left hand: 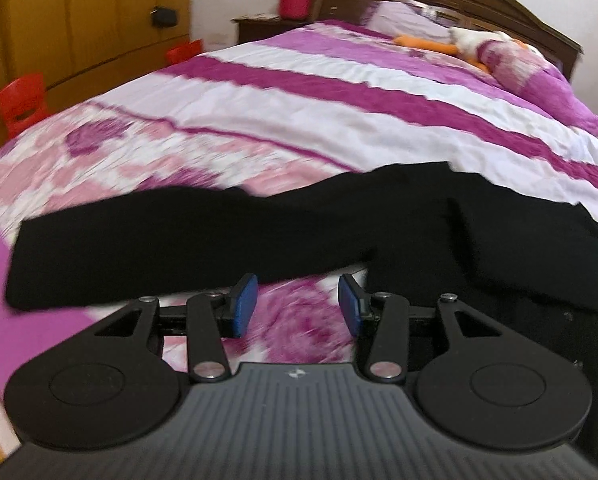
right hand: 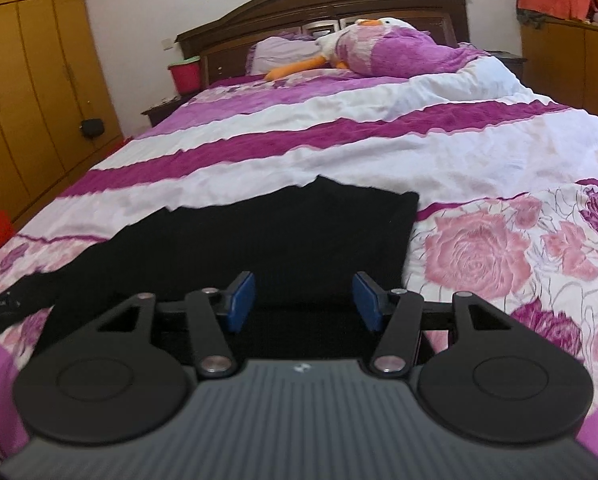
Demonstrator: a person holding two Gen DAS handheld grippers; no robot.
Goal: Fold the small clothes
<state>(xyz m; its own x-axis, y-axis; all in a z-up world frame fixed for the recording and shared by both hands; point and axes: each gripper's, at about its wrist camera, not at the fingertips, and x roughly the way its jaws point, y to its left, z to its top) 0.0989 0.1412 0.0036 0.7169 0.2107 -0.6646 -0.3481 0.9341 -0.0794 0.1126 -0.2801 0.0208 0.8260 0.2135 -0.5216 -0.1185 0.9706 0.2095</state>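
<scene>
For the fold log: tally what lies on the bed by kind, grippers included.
Black garments: 1, the black garment, spread flat on the quilt
Plush toys: 1, the plush goose near the headboard
Pillows: 1, the pillow
Grippers: 2, left gripper and right gripper, both open and empty
Total: 5

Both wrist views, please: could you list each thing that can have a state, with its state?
Left gripper: open, empty, low over the quilt.
Right gripper: open, empty, over the garment.
Black garment: lying spread on the quilt, not held.
Quilt: spread over the bed, slightly wrinkled.
Goose plush: lying at the headboard, partly covered.
</scene>
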